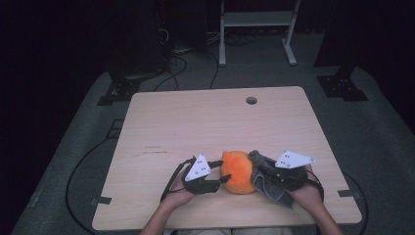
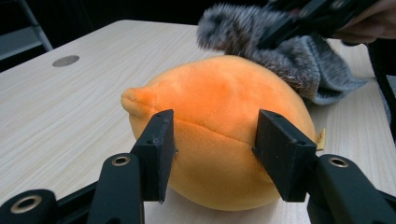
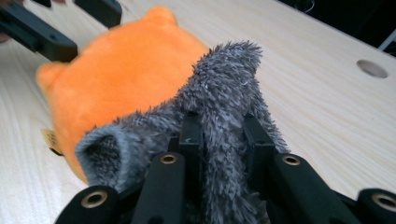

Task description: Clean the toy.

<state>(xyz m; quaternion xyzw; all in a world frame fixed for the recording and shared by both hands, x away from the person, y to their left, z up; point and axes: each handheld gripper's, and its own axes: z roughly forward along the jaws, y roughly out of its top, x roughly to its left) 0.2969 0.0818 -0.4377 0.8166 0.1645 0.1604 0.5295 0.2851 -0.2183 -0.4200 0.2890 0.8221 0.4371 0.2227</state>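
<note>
Orange plush toy [image 2: 219,130] sits on the desk [image 1: 195,122], near the front edge. The left tongs [image 2: 212,151] squeeze its sides to hold it. The right tongs [image 3: 224,140] pinch a fuzzy grey sock [image 3: 219,102] and lay it against the toy. I think the sock is not on yet, so pulling it over is left.

plush toy [image 1: 238,171] on table [image 1: 195,122], fuzzy cloth [image 1: 266,178] at its right

Plain orange plush toy [image 2: 219,126], fuzzy grey cloth [image 3: 224,116], pale wood-grain table [image 1: 195,122], black jaws.
</note>
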